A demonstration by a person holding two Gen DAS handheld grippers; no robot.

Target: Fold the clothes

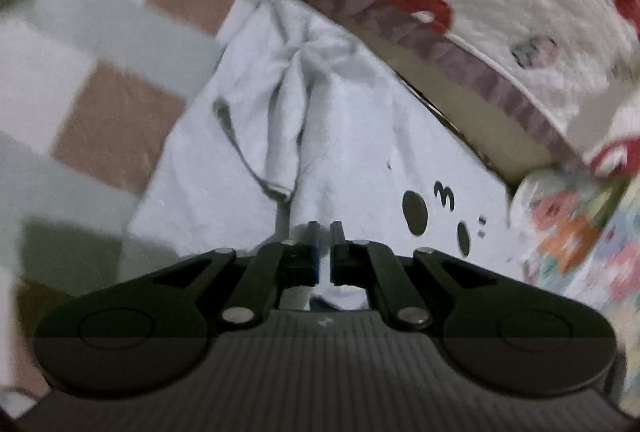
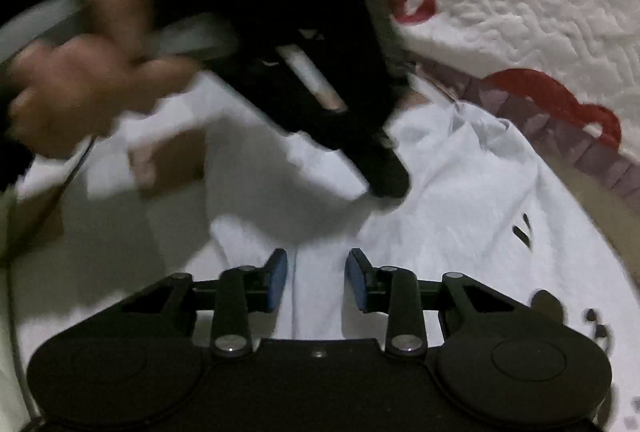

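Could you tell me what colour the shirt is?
White shirt with black print, clearest in the right wrist view.

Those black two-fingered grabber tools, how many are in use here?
2. The left gripper, jaws shut on the white printed cotton garment, also shows from the right wrist camera, blurred, above the cloth. The right gripper hovers open over the garment.

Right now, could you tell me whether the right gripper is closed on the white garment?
No, the right gripper is open, its blue pads apart over the white garment with nothing pinched between them.
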